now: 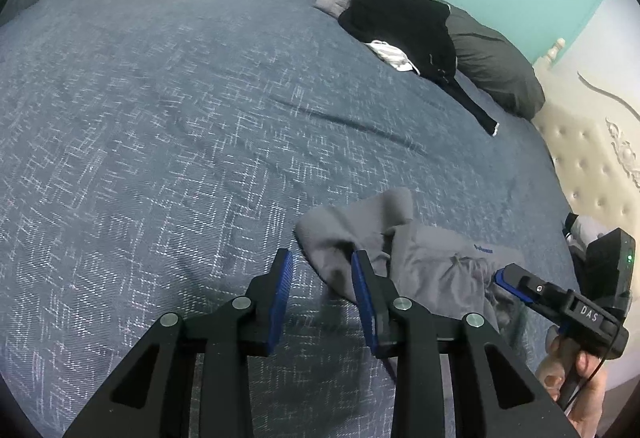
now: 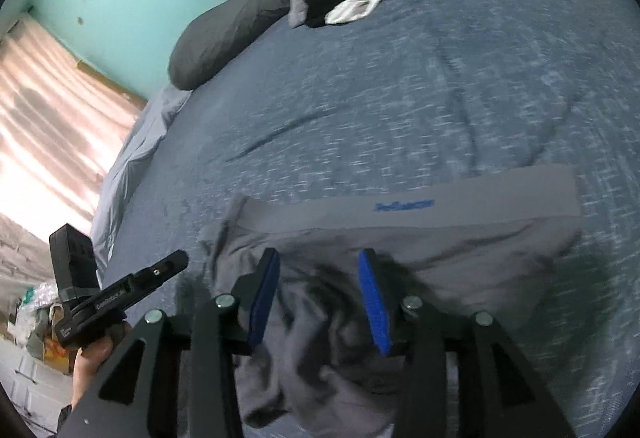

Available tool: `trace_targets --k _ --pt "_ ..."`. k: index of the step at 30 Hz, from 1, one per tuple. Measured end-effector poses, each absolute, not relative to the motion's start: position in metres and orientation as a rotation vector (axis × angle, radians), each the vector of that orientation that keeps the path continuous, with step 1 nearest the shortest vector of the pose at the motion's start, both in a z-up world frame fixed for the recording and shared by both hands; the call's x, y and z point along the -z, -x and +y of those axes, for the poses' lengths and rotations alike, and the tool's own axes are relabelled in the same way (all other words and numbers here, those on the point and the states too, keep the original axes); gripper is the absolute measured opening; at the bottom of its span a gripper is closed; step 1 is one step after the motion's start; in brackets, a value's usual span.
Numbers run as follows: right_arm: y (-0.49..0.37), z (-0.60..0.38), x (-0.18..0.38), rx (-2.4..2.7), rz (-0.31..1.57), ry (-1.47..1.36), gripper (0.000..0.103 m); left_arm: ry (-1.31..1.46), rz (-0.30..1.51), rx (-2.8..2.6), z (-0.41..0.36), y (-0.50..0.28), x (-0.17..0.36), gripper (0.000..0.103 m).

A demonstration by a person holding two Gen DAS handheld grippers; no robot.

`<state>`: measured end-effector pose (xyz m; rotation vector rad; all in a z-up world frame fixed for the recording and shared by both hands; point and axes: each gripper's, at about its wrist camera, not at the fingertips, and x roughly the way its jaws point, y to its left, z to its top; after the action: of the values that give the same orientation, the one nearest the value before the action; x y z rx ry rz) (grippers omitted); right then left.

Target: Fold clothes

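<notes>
My left gripper (image 1: pixel 322 274) is matt black plastic with ribbed blue rubbery pads (image 1: pixel 282 294) and shiny metal rivets (image 1: pixel 241 302); the grey shorts (image 2: pixel 320 278) are soft matt cloth, the blue bedspread (image 1: pixel 180 117) coarse woven, the headboard (image 1: pixel 588 157) tufted and glossy

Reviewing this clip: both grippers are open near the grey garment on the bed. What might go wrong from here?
1. The grey garment lies bunched under the open right gripper; a pinch there may catch several layers and spoil the fold.
2. The left gripper hangs at the garment's edge, partly over the blue bedspread, so it may grab bedding too.
3. The black clothes pile far across the bed seems a long reach.
</notes>
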<state>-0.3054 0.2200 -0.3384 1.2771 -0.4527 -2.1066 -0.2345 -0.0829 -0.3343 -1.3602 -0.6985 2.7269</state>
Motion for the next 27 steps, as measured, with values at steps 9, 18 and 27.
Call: trace_targets --k 9,18,27 --pt "0.298 0.192 0.341 2.108 -0.373 -1.226 0.031 1.364 -0.69 -2.723 -0.09 0.227 0.336 0.033" --pt "0.297 0.191 0.34 2.108 -0.366 -1.195 0.005 1.36 -0.708 -2.724 -0.093 0.225 0.336 0.033" --pt "0.285 0.228 0.315 2.13 -0.381 -1.138 0.005 1.356 -0.748 -2.74 -0.088 0.232 0.335 0.036"
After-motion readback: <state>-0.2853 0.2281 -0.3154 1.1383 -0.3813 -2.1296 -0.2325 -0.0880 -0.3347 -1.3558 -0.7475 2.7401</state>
